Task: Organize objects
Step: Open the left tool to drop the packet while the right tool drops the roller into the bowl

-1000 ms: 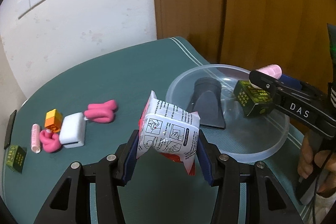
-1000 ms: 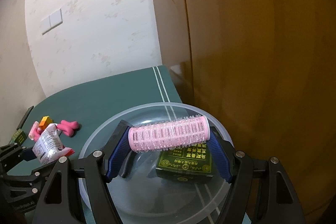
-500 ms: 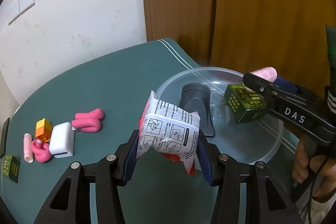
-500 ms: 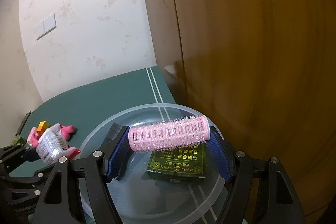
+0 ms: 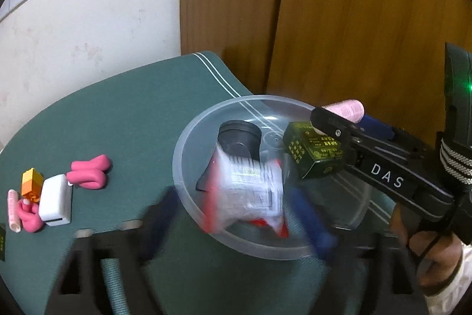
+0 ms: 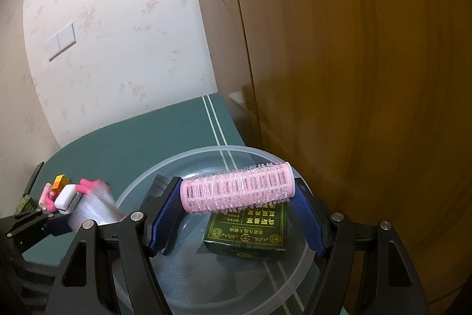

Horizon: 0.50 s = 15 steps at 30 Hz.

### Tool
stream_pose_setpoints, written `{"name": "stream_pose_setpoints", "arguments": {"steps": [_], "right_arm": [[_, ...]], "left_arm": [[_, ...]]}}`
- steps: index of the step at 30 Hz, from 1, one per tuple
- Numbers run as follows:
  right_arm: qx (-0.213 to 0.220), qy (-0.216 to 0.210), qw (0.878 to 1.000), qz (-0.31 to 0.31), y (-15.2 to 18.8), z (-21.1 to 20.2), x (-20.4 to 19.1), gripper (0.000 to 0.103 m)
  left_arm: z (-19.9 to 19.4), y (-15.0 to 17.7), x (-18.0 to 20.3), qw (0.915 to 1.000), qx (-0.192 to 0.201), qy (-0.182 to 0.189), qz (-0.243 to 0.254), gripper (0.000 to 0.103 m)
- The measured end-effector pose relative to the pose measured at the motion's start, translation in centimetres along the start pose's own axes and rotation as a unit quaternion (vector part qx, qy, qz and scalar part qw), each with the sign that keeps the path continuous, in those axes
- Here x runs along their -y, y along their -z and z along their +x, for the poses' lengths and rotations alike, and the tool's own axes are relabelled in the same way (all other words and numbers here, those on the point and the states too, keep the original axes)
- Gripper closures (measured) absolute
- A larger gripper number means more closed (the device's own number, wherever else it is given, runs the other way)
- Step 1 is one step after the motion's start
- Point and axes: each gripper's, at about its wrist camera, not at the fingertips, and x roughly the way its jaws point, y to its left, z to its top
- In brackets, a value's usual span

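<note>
My left gripper (image 5: 236, 208) is over the near rim of the clear plastic bowl (image 5: 180, 155), its jaws opening wide and blurred. The white and red packet (image 5: 250, 191) is loose between them, blurred, dropping into the bowl. A dark green box (image 5: 312, 155) and a black object (image 5: 239, 138) lie in the bowl. My right gripper (image 6: 237, 188) hangs over the bowl (image 6: 132, 191), shut on a pink hair roller (image 6: 250, 191) held crosswise above the green box (image 6: 250, 229).
On the green table's left side lie pink dough pieces (image 5: 88, 173), a white block (image 5: 56, 200), an orange block (image 5: 31, 185) and a thin pink roller (image 5: 13, 210). A wooden door (image 5: 354, 19) stands just behind the bowl. A hand (image 5: 436, 256) grips the right tool.
The left jaws have opened and let go of the packet, which now drops into the bowl. The left gripper has come closer to the bowl. The right gripper still holds the roller in place.
</note>
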Motion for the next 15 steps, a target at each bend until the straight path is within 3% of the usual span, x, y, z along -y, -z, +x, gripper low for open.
{"name": "stream_pose_setpoints", "arguments": {"steps": [10, 15], "right_arm": [[-0.001, -0.011, 1.0, 0.0, 0.1, 0.1, 0.2, 0.029], [-0.007, -0.045, 0.999, -0.004, 0.2, 0.4, -0.3, 0.029]], "left_arm": [[-1.5, 0.5, -1.0, 0.9988, 0.028, -0.039, -0.007, 0.003], [-2.1, 0.9, -1.0, 0.9979, 0.031, -0.057, 0.003, 0.003]]}}
